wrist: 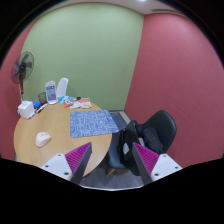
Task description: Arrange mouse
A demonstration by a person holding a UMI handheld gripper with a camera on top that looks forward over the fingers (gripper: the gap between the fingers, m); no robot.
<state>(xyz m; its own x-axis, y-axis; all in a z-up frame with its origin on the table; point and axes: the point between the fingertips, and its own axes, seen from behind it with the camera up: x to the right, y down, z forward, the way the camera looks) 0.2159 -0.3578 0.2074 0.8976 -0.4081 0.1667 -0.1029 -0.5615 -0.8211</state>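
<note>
A white mouse [42,139] lies on the round wooden table [50,125], well ahead of my left finger. To its right a blue-grey patterned mat [93,123] lies flat on the tabletop. My gripper [112,160] hangs open above the table's near edge with nothing between its fingers [80,158]. Both magenta pads face inward across a wide gap. The mouse is far beyond the fingertips and apart from the mat.
Black office chairs [148,135] stand against the table's right side, just ahead of my right finger. At the table's far end stand a white appliance [51,92], a white jug [62,89] and small items. A fan [22,68] stands at the far left. Green and red walls enclose the room.
</note>
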